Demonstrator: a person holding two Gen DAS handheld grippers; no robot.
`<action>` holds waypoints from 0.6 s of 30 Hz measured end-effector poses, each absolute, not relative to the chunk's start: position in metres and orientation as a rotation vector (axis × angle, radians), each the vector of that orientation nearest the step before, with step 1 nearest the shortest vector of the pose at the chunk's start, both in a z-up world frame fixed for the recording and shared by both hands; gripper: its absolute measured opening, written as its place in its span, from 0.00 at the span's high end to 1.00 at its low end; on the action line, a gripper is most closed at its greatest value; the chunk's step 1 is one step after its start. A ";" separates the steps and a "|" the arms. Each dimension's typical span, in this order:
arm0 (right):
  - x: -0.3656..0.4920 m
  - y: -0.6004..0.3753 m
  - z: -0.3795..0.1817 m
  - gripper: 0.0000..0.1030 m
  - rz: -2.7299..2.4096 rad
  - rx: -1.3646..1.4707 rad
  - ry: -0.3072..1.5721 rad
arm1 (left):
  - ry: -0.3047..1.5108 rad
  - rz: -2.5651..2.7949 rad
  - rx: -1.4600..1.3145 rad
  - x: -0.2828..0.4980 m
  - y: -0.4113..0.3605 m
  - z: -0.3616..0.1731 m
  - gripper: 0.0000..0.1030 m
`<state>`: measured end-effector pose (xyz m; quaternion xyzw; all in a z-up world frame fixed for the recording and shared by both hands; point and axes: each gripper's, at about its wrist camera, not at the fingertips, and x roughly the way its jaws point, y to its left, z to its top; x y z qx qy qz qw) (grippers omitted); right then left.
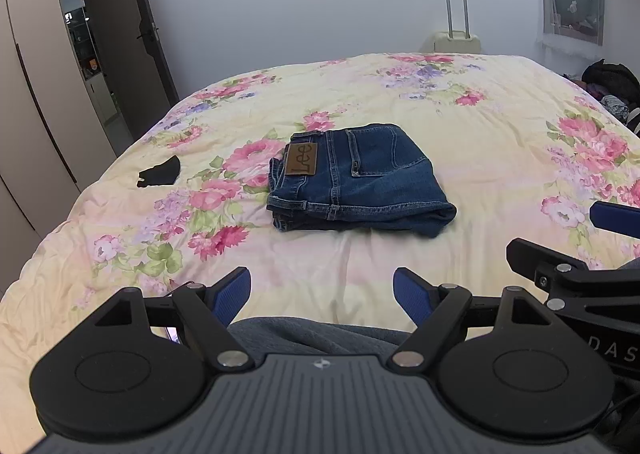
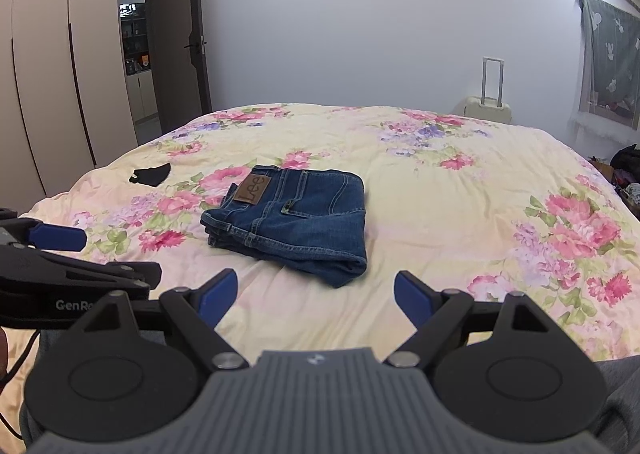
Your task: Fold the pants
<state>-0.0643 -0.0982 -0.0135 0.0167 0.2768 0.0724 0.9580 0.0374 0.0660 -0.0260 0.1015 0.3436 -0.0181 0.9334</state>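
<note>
The pants [image 1: 360, 179] lie folded compactly on the bed [image 1: 480, 141]; my left gripper [image 1: 322, 294] and right gripper [image 2: 316, 294], both near them, are released and empty; folding appears complete.

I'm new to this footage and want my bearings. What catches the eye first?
A folded pair of blue jeans lies mid-bed on the floral quilt, leather patch up. A small black cloth sits apart to its left. Both grippers, left and right, hang short of the jeans, jaws open, empty.

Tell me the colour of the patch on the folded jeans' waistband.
Brown, with dark lettering; the patch on the jeans shows best in the left wrist view.
</note>
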 end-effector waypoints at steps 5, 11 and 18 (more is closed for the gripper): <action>-0.063 -0.098 -0.014 0.21 0.146 0.036 0.563 | 0.703 -0.037 0.208 0.037 0.066 -0.026 0.08; -0.063 -0.098 -0.016 0.21 0.143 0.040 0.565 | 0.703 -0.037 0.208 0.037 0.066 -0.026 0.08; -0.064 -0.098 -0.015 0.21 0.140 0.044 0.563 | 0.704 -0.037 0.207 0.037 0.066 -0.026 0.08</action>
